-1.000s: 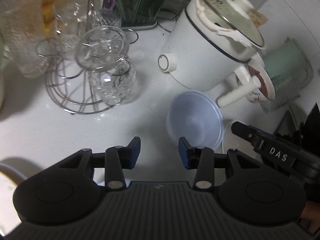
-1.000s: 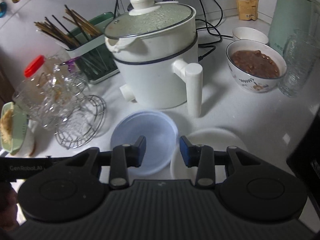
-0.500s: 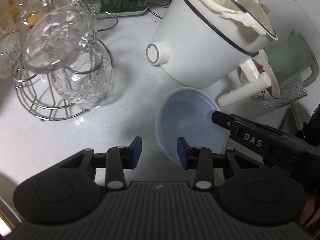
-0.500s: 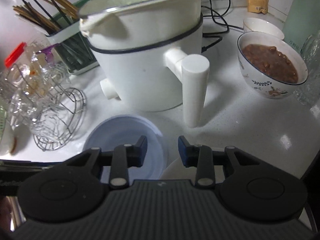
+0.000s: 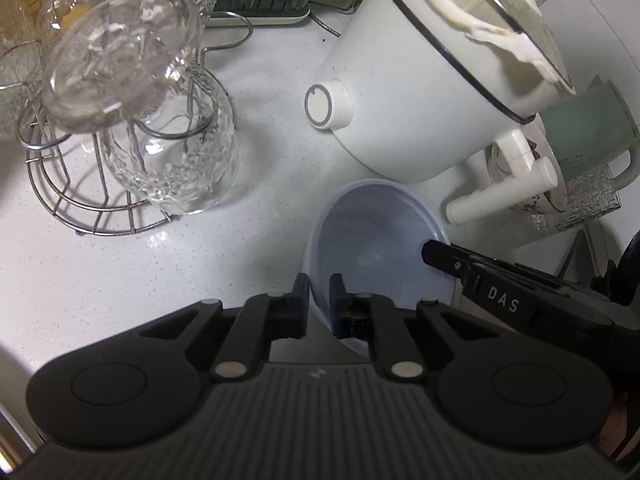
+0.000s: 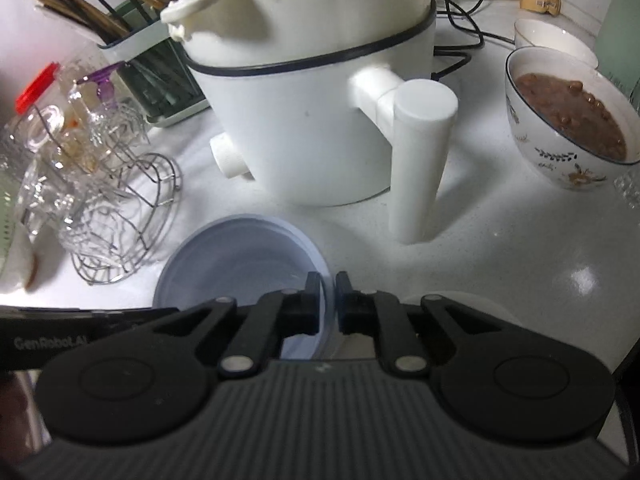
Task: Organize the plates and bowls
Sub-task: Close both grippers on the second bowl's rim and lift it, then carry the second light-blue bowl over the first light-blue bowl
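Blue plastic bowl [image 5: 372,240] sits on the white tabletop [image 5: 120,272] before a white cooking pot [image 6: 312,120], its rim pinched on opposite sides by the closed fingers of the left gripper [image 5: 319,294] and right gripper [image 6: 328,294].

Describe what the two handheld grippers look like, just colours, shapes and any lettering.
Both are matte black plastic. The left gripper and right gripper each have a ribbed body, two round discs, silver pivot pins and blue-tinted finger pads. White lettering reads DAS on the right one's side and GenRobot.AI on the left's. No cables or sleeves show.
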Motion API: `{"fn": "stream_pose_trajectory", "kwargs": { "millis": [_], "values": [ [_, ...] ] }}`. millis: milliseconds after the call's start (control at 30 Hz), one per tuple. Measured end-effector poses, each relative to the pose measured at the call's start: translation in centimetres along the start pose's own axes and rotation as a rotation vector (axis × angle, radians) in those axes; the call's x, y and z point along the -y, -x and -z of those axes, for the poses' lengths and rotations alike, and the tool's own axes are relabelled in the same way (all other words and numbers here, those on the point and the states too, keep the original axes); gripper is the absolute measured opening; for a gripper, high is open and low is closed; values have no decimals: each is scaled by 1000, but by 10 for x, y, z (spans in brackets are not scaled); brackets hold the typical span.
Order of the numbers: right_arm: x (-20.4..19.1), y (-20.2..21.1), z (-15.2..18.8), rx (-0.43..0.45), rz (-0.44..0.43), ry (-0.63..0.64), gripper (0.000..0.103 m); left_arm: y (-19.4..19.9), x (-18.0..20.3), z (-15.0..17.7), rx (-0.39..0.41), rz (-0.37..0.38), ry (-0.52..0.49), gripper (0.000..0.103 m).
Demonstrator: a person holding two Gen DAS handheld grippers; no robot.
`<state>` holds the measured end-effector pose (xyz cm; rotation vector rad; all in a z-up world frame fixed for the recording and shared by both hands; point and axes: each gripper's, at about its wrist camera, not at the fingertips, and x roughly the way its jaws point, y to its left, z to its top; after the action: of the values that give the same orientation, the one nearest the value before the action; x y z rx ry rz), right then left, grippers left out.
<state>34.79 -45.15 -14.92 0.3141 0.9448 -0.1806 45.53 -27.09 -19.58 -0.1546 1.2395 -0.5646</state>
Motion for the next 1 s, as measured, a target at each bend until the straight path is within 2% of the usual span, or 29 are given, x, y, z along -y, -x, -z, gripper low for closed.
{"fn": "stream_pose_trajectory", "kwargs": {
  "millis": [500, 833, 1000],
  "values": [
    [-7, 52, -4, 43, -37, -59, 11, 59, 12, 0, 17, 27, -9, 12],
    [-30, 104, -3, 70, -100, -99, 14, 112, 6, 0, 56, 59, 1, 12],
    [-43, 121, 1, 97, -118, -75, 14, 134, 3, 6, 84, 58, -8, 12]
  ]
}}
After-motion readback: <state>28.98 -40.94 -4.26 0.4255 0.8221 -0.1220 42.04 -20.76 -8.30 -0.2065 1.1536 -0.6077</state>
